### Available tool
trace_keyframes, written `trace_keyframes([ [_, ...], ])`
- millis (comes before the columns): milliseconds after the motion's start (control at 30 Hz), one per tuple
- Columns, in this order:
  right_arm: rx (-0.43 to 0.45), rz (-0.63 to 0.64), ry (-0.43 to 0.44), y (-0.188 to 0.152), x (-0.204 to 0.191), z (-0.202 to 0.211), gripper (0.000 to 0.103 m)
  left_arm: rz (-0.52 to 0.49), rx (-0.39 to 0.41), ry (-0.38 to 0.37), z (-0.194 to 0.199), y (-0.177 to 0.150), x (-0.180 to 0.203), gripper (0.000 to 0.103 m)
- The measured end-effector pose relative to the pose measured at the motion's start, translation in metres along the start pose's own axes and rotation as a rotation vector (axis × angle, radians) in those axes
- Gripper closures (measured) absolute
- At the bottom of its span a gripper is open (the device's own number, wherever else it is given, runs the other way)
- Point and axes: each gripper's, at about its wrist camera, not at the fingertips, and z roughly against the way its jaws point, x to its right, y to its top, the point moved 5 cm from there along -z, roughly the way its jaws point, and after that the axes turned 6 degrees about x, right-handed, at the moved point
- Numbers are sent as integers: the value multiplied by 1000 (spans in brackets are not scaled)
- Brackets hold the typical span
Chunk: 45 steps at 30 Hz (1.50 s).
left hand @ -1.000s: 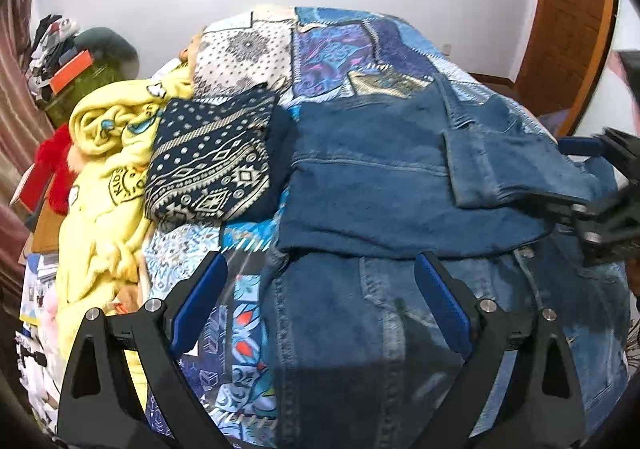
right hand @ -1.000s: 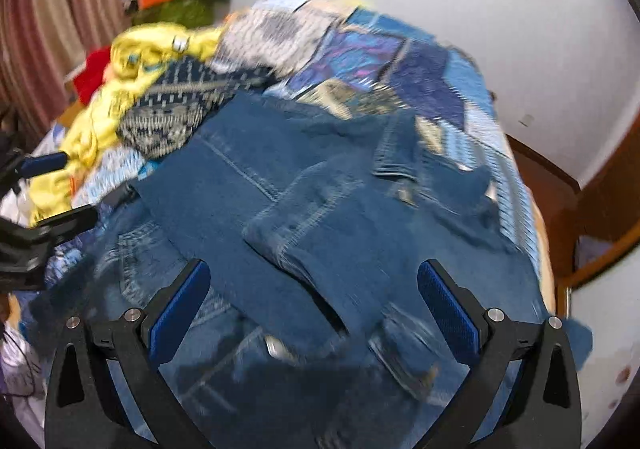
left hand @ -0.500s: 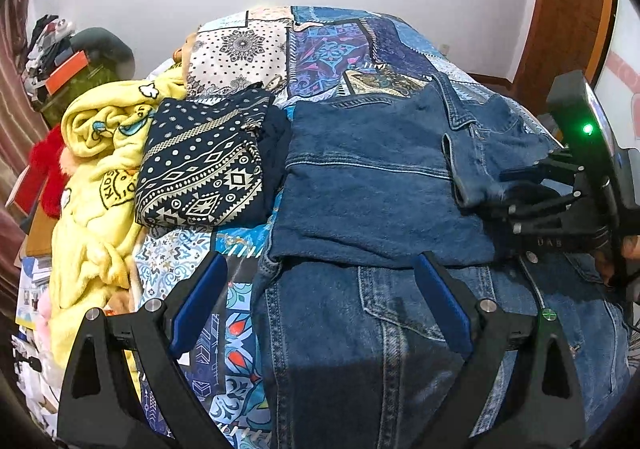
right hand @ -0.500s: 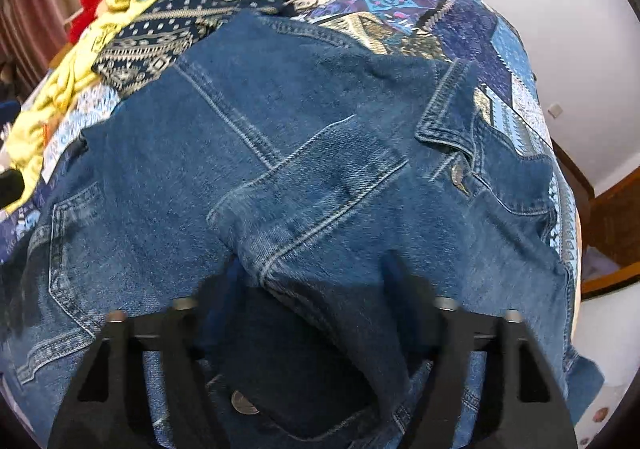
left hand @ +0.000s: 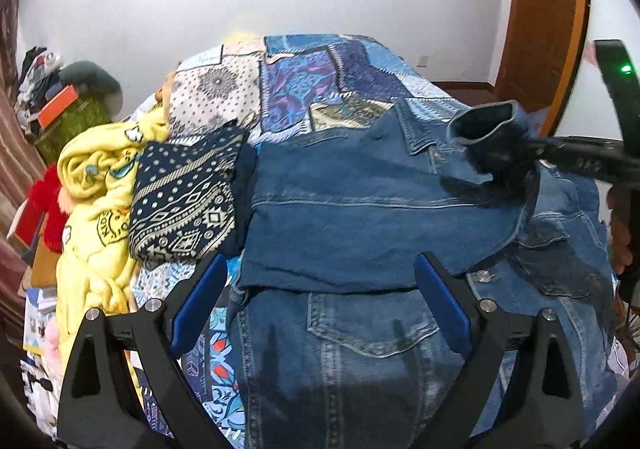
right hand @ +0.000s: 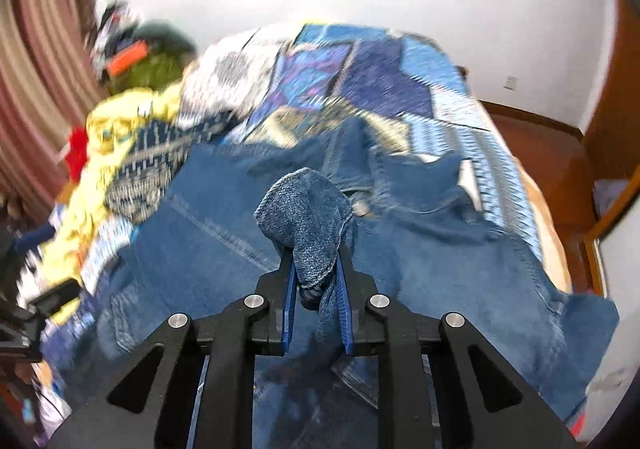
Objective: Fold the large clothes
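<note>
A blue denim jacket (left hand: 360, 217) lies spread on the patchwork bedspread (left hand: 304, 89), its upper part folded over. My right gripper (right hand: 316, 281) is shut on the jacket's sleeve cuff (right hand: 308, 209) and holds it lifted above the jacket. In the left wrist view the same cuff (left hand: 486, 125) hangs raised at the right, pinched by the right gripper (left hand: 520, 157). My left gripper (left hand: 320, 289) is open and empty, above the jacket's near part.
A folded navy patterned garment (left hand: 188, 201) lies left of the jacket, with a yellow garment (left hand: 96, 185) beside it at the bed's left edge. Clutter (left hand: 52, 97) sits at the far left. A wooden door (left hand: 544, 17) stands at the right.
My right gripper came down on the sleeve cuff, shut on it and lifted it off the jacket. The left gripper stayed open and rose slightly.
</note>
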Motion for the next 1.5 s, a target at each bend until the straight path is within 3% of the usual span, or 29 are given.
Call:
trace_keyframes([
  [167,66,-96,13,-2,26,24,88,-27,-19,-81,-19,13,20,8],
  [333,79,-204,38,-20,44,31,89,9,-153,-60,-75,13,23,8],
  [533,-27,-269,25,-59,70,13,89,-43,-300,-27,-119,-20,37,8],
  [867,-151,-195,-37,-91,86,1,89,-16,-301,-31,-123,-36,34,3],
  [933,-154,-146,-74,-93,84,3,84,-26,-292,-21,-123,-37,36,3],
  [1033,-159,-75,-150,-96,83,6,66,-36,-283,-12,-124,-36,36,2],
  [1100,-155,-54,-197,-98,88,10,47,-24,-286,-22,-125,-36,34,2],
  [1167,-143,-48,-234,-98,93,19,40,-5,-294,-33,-126,-37,31,2],
  [1367,-83,-40,-305,-89,106,55,38,-37,-295,14,-115,-34,31,3],
  [1500,-32,-78,-310,-80,118,79,28,-23,-277,-6,-101,-24,35,3],
])
